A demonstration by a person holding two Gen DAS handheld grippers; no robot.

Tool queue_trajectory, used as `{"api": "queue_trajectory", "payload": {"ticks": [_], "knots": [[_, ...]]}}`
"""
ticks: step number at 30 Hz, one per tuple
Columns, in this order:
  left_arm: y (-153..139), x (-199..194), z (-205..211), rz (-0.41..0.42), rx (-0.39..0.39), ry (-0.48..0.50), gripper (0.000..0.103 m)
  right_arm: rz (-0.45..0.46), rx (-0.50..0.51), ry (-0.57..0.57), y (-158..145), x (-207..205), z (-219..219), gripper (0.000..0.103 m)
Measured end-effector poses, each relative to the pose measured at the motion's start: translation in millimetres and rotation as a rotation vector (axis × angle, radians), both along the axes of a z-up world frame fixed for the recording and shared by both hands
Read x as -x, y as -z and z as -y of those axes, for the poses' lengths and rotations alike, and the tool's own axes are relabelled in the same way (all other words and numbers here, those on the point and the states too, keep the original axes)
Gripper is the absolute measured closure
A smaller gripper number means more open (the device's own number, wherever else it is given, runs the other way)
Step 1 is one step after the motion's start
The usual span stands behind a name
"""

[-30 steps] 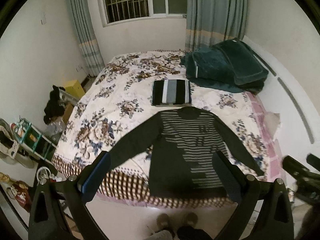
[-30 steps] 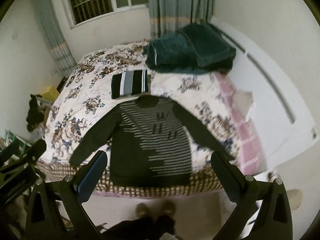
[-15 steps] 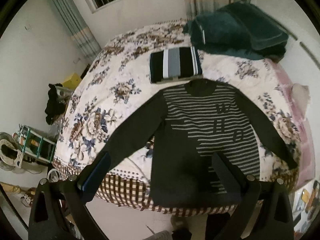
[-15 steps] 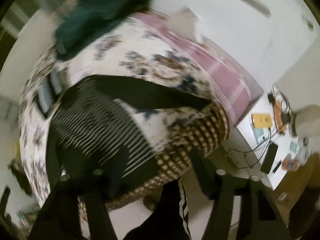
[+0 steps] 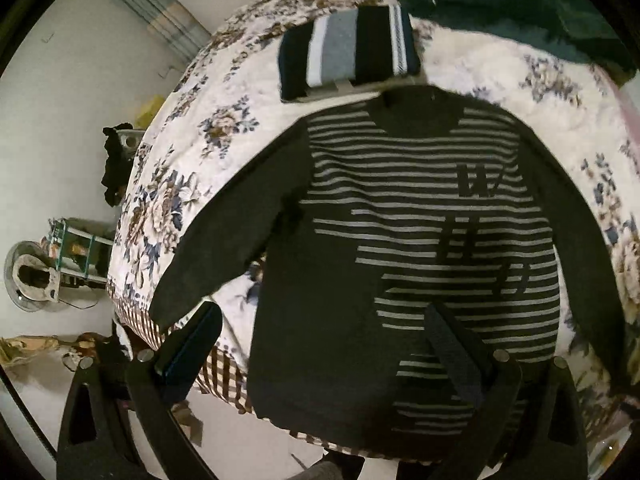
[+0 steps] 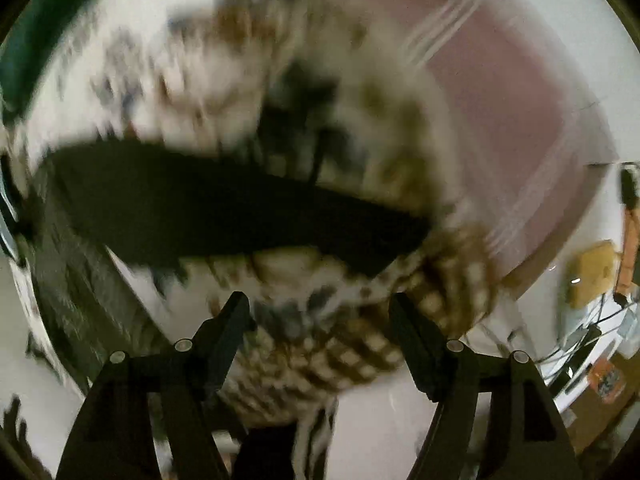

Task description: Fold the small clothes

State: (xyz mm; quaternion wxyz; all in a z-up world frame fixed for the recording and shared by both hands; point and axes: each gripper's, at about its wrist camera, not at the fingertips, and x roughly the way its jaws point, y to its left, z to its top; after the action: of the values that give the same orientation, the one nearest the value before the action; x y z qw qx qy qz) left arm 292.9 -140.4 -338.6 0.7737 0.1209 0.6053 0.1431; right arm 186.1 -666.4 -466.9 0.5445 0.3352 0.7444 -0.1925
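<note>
A dark sweater with grey stripes (image 5: 400,240) lies flat on the floral bed (image 5: 168,208), sleeves spread, hem at the near edge. My left gripper (image 5: 320,340) is open and empty above its lower left part. The right wrist view is blurred. There my right gripper (image 6: 320,312) is open and empty above the bed's near right corner, close to the sweater's dark sleeve (image 6: 224,208).
A folded black, grey and white striped garment (image 5: 348,52) lies beyond the sweater's collar. A green blanket (image 5: 520,4) is piled at the far right. Clutter and a rack (image 5: 76,248) stand left of the bed. A desk with cables (image 6: 592,300) is at the right.
Both grippers have come down toward the bed. The left one closed in on the sweater's lower left. The right one swung to the right sleeve and the bed corner.
</note>
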Motion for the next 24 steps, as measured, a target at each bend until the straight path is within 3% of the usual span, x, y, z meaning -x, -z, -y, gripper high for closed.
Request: {"api": "queue_trajectory", "payload": {"ticks": [2, 6, 9, 12, 15, 18, 20, 22, 23, 24], "knots": [[8.8, -7.7, 10.1, -0.019, -0.006, 0.001, 0.0, 0.013, 0.007, 0.092, 15.6, 1.8, 12.7, 0.03], [18.1, -24.1, 25.5, -0.05, -0.006, 0.004, 0.0, 0.129, 0.193, 0.388, 4.1, 17.5, 71.6, 0.03], [21.3, -32.0, 32.6, -0.058, -0.007, 0.007, 0.0, 0.18, 0.193, 0.445, 0.5, 27.0, 92.5, 0.03], [25.0, -36.6, 38.2, -0.072, -0.013, 0.009, 0.0, 0.206, 0.145, 0.366, 5.3, 27.4, 88.8, 0.03], [28.1, -39.4, 41.3, -0.08, -0.024, 0.019, 0.0, 0.242, 0.128, 0.145, 9.9, 13.3, 60.3, 0.024], [32.2, -41.7, 43.7, -0.087, -0.034, 0.027, 0.0, 0.164, 0.107, -0.112, 29.2, -12.9, 19.1, 0.02], [36.7, -43.4, 45.0, -0.095, -0.04, 0.027, 0.0, 0.081, 0.097, -0.189, 56.1, -22.8, 4.3, 0.021], [40.4, -45.4, 46.4, -0.102, -0.048, 0.029, 0.0, 0.091, 0.116, -0.189, 65.4, -27.6, 2.7, 0.056], [40.8, -45.7, 47.2, -0.103, -0.052, 0.029, 0.0, 0.086, 0.126, -0.174, 66.2, -27.9, 5.9, 0.09], [40.6, -46.3, 47.9, -0.102, -0.054, 0.029, 0.0, 0.112, 0.124, -0.13, 61.7, -26.4, 13.0, 0.095]]}}
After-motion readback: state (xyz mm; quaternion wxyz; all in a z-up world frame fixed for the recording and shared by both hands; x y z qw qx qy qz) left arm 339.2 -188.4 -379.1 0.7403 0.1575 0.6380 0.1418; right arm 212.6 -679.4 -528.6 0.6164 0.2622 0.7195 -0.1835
